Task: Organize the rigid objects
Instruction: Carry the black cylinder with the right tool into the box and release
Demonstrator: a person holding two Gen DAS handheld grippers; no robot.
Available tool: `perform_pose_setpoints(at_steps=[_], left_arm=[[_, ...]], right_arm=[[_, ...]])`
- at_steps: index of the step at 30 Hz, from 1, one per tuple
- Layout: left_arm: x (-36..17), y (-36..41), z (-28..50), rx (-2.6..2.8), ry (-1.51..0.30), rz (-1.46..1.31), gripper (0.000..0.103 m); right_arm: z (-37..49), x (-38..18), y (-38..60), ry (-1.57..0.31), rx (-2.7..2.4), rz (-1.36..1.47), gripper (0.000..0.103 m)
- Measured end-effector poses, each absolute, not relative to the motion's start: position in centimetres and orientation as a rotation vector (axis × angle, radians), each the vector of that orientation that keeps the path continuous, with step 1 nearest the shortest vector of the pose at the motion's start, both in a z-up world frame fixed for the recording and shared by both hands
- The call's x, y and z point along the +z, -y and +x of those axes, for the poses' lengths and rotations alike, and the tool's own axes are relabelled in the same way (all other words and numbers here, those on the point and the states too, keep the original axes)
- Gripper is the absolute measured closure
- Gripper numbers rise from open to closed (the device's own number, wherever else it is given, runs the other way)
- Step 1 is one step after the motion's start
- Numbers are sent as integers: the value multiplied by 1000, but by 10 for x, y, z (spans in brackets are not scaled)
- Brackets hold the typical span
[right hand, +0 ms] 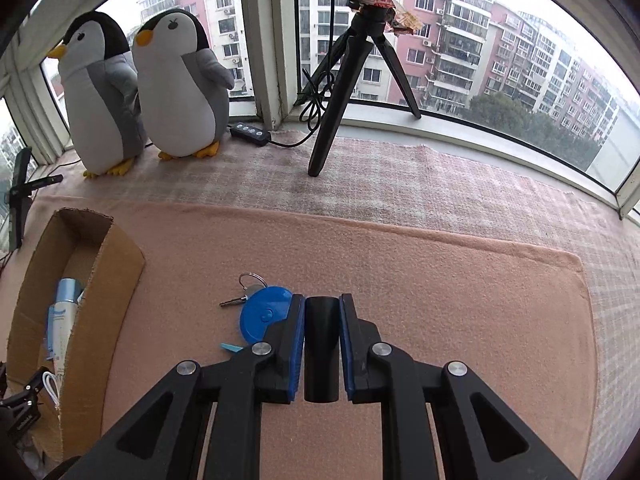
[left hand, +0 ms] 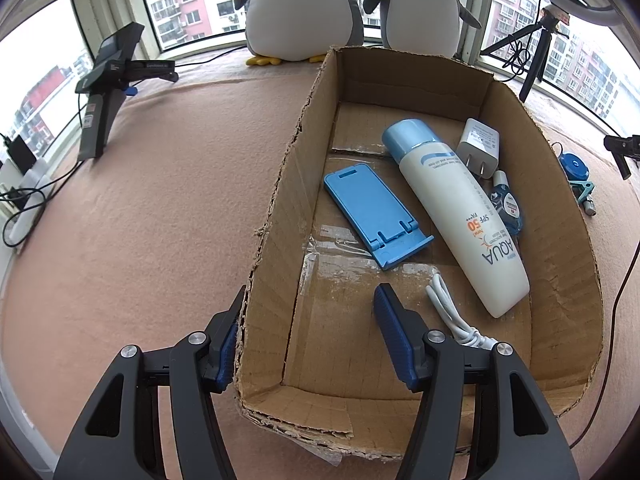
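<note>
**Black tube pinched by the right gripper, cardboard box straddled by the left**

Black and smooth, a short cylinder (right hand: 322,344) sits between the blue pads of the right gripper (right hand: 322,302). Both pads press on its sides, so the cylinder is pinched firmly. It stands roughly along the fingers, above the pink cloth (right hand: 440,280) that covers the surface.

Just left of the right gripper, a round blue tape measure (right hand: 262,314) lies on the cloth, with a key ring (right hand: 251,280) and a small key touching its far edge. Its near right edge is hidden behind the left finger.

The cardboard box (left hand: 280,208) stands open at the left of this spot. The left gripper (left hand: 308,332) has its fingers spread on either side of the box's left wall: one pad is outside against the torn edge, the other is inside over the floor, away from the wall. I cannot tell if the outer pad really touches the cardboard.

Inside the box lie a blue phone stand (left hand: 374,216), a white sunscreen bottle (left hand: 460,216) with a blue cap, a white charger plug (left hand: 478,146), a small blue bottle (left hand: 506,202) and a coiled white cable (left hand: 452,316). The sunscreen bottle lies diagonally between the phone stand and the small bottle.

Two plush penguins (right hand: 140,92) stand at the window, near a black tripod (right hand: 352,72).
</note>
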State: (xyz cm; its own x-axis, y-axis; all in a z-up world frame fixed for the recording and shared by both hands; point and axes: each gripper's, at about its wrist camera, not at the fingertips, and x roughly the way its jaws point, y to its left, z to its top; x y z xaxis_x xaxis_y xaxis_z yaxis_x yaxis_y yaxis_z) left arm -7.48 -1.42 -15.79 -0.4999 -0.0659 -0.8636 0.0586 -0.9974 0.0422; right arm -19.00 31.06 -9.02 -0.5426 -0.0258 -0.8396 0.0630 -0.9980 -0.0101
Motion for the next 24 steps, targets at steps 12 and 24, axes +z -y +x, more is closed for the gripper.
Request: perform_pose_setpoints(at_steps=[12, 24], left_arm=[[-158, 14, -75, -2661, 11, 1532, 42], [-159, 13, -74, -2663, 1, 1530, 42]], right_arm=[[-162, -51, -208, -189, -2567, 1269, 89], [-155, -60, -138, -217, -2432, 1218, 88]])
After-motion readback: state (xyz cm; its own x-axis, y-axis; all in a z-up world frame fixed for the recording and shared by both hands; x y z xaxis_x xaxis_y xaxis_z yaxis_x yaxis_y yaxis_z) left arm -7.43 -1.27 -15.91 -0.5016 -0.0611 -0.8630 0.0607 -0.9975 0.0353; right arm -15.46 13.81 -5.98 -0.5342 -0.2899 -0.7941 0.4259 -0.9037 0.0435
